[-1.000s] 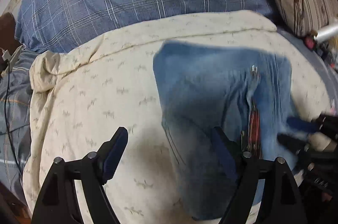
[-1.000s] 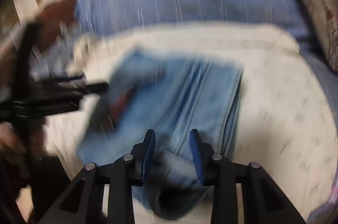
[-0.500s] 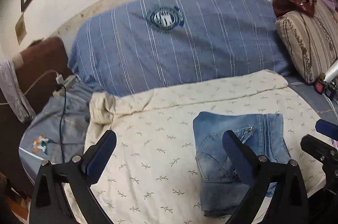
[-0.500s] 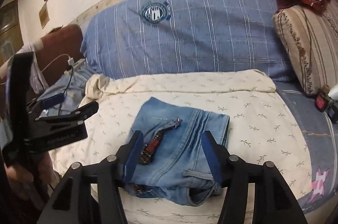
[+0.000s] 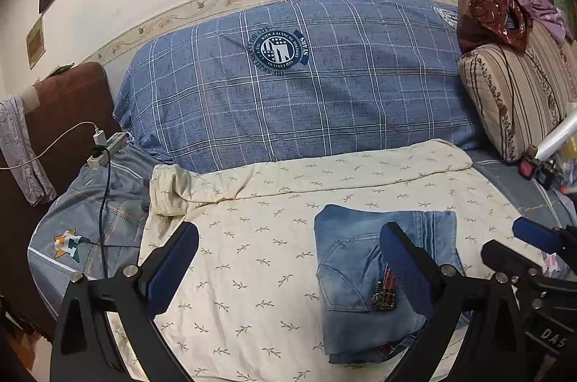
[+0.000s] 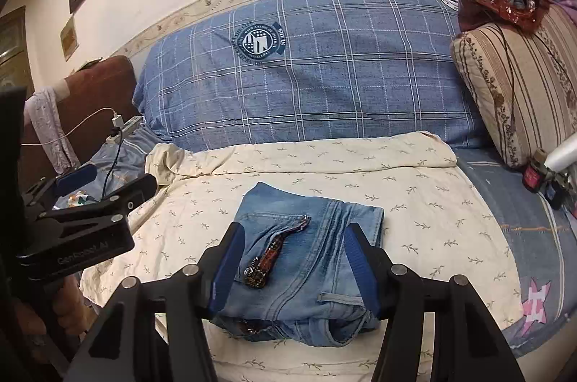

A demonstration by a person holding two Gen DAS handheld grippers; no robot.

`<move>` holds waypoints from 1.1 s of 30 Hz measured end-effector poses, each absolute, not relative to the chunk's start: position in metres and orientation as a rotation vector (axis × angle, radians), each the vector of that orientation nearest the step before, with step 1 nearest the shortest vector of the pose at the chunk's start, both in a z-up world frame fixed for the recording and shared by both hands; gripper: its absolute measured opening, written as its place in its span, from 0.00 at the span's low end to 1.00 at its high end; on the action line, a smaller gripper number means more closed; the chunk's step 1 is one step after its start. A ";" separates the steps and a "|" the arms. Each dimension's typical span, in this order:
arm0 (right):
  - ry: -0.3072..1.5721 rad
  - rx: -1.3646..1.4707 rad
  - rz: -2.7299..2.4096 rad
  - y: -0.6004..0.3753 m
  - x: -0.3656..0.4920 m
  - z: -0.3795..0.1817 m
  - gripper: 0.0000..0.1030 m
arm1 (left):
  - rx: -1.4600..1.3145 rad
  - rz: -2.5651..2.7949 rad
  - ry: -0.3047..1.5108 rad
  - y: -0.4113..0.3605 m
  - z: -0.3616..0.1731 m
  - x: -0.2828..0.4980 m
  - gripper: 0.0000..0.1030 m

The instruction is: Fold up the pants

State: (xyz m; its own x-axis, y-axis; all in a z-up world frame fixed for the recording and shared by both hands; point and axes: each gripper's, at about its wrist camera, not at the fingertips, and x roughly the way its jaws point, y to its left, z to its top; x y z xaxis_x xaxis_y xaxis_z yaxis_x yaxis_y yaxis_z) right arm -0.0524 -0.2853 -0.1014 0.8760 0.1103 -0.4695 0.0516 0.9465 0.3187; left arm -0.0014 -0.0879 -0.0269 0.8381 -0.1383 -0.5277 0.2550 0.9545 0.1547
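Note:
The light blue jeans (image 5: 357, 277) lie folded into a compact rectangle on the cream leaf-print sheet (image 5: 252, 255); they also show in the right wrist view (image 6: 306, 248), with a red patterned trim at the pocket. My left gripper (image 5: 288, 268) is open and empty, raised above the sheet to the left of the jeans. My right gripper (image 6: 294, 268) is open and empty, held above the near end of the jeans without touching them. Each gripper shows in the other's view, the right one (image 5: 519, 248) and the left one (image 6: 104, 183).
A large blue plaid cushion (image 5: 295, 86) stands behind the sheet. A striped pillow (image 5: 519, 93) with a red bag on top is at the right. A power strip with cables (image 5: 104, 147) lies at the left. Small bottles (image 6: 541, 176) sit at the right.
Both grippers have let go of the jeans and pulled back and up. The right gripper has opened. The jeans now lie still, folded on the sheet.

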 end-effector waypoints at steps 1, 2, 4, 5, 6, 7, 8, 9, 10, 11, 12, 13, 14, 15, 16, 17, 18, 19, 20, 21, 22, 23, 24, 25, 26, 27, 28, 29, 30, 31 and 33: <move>0.503 0.329 0.032 -0.285 -0.052 -0.101 0.59 | 0.220 -0.211 0.537 -0.088 -0.026 -0.002 0.97; 0.505 0.329 0.034 -0.284 -0.051 -0.101 0.59 | 0.217 -0.213 0.535 -0.087 -0.025 -0.002 0.97; 0.509 0.329 0.037 -0.284 -0.049 -0.103 0.59 | 0.214 -0.212 0.534 -0.087 -0.024 -0.002 0.98; 0.509 0.331 0.036 -0.284 -0.049 -0.103 0.59 | 0.214 -0.212 0.534 -0.087 -0.023 -0.002 0.97; 0.510 0.333 0.038 -0.284 -0.048 -0.104 0.59 | 0.216 -0.212 0.535 -0.087 -0.023 -0.002 0.97; 0.511 0.334 0.040 -0.284 -0.047 -0.104 0.59 | 0.217 -0.211 0.536 -0.087 -0.023 -0.001 0.97; 0.510 0.334 0.040 -0.284 -0.047 -0.104 0.59 | 0.217 -0.211 0.539 -0.087 -0.024 -0.001 0.97; 0.507 0.333 0.037 -0.284 -0.047 -0.104 0.59 | 0.216 -0.211 0.541 -0.087 -0.024 0.000 0.97; 0.504 0.330 0.034 -0.284 -0.047 -0.103 0.59 | 0.216 -0.210 0.544 -0.086 -0.024 0.000 0.97; 0.502 0.328 0.033 -0.283 -0.047 -0.102 0.59 | 0.215 -0.210 0.547 -0.086 -0.025 0.001 0.97; 0.502 0.328 0.033 -0.283 -0.047 -0.102 0.59 | 0.215 -0.208 0.549 -0.086 -0.025 0.001 0.97; 0.501 0.328 0.032 -0.283 -0.047 -0.102 0.59 | 0.215 -0.206 0.551 -0.085 -0.026 0.001 0.97; 0.499 0.328 0.030 -0.283 -0.048 -0.103 0.59 | 0.215 -0.204 0.551 -0.084 -0.026 0.002 0.97; 0.499 0.327 0.028 -0.284 -0.048 -0.103 0.59 | 0.215 -0.204 0.553 -0.084 -0.027 0.002 0.97; 0.501 0.323 0.025 -0.284 -0.048 -0.103 0.59 | 0.213 -0.206 0.556 -0.082 -0.027 0.002 0.97; 0.502 0.319 0.021 -0.284 -0.048 -0.104 0.59 | 0.212 -0.209 0.561 -0.081 -0.029 0.003 0.97; 0.502 0.317 0.015 -0.285 -0.048 -0.105 0.59 | 0.212 -0.209 0.565 -0.080 -0.030 0.003 0.97; 0.505 0.319 0.012 -0.286 -0.048 -0.106 0.59 | 0.213 -0.208 0.570 -0.079 -0.032 0.004 0.97; 0.511 0.323 0.010 -0.288 -0.048 -0.109 0.59 | 0.212 -0.210 0.579 -0.078 -0.035 0.005 0.97; 0.518 0.327 0.008 -0.291 -0.047 -0.111 0.59 | 0.209 -0.217 0.590 -0.075 -0.039 0.007 0.97; 0.525 0.333 0.005 -0.293 -0.047 -0.114 0.59 | 0.207 -0.229 0.606 -0.073 -0.044 0.009 0.97; 0.535 0.342 0.003 -0.298 -0.047 -0.119 0.59 | 0.208 -0.240 0.633 -0.071 -0.053 0.013 0.97; 0.547 0.348 0.001 -0.301 -0.047 -0.123 0.59 | 0.210 -0.249 0.675 -0.068 -0.064 0.018 0.97; 0.566 0.354 -0.002 -0.305 -0.046 -0.130 0.59 | 0.208 -0.255 0.713 -0.067 -0.075 0.022 0.97; 0.584 0.361 -0.009 -0.311 -0.044 -0.138 0.59 | 0.200 -0.261 0.768 -0.065 -0.089 0.029 0.97; 0.599 0.371 -0.018 -0.316 -0.043 -0.146 0.60 | 0.189 -0.260 0.811 -0.063 -0.102 0.033 0.97; 0.624 0.387 -0.028 -0.324 -0.041 -0.158 0.62 | 0.178 -0.255 0.860 -0.060 -0.116 0.040 0.97; 0.644 0.405 -0.029 -0.329 -0.040 -0.166 0.63 | 0.177 -0.242 0.902 -0.059 -0.128 0.045 0.97; 0.662 0.432 -0.027 -0.335 -0.040 -0.176 0.63 | 0.176 -0.230 0.934 -0.059 -0.138 0.050 0.97; 0.679 0.472 -0.021 -0.343 -0.038 -0.185 0.63 | 0.163 -0.225 0.965 -0.058 -0.147 0.055 0.97; 0.709 0.543 -0.003 -0.354 -0.035 -0.200 0.63 | 0.136 -0.231 0.985 -0.057 -0.152 0.060 0.97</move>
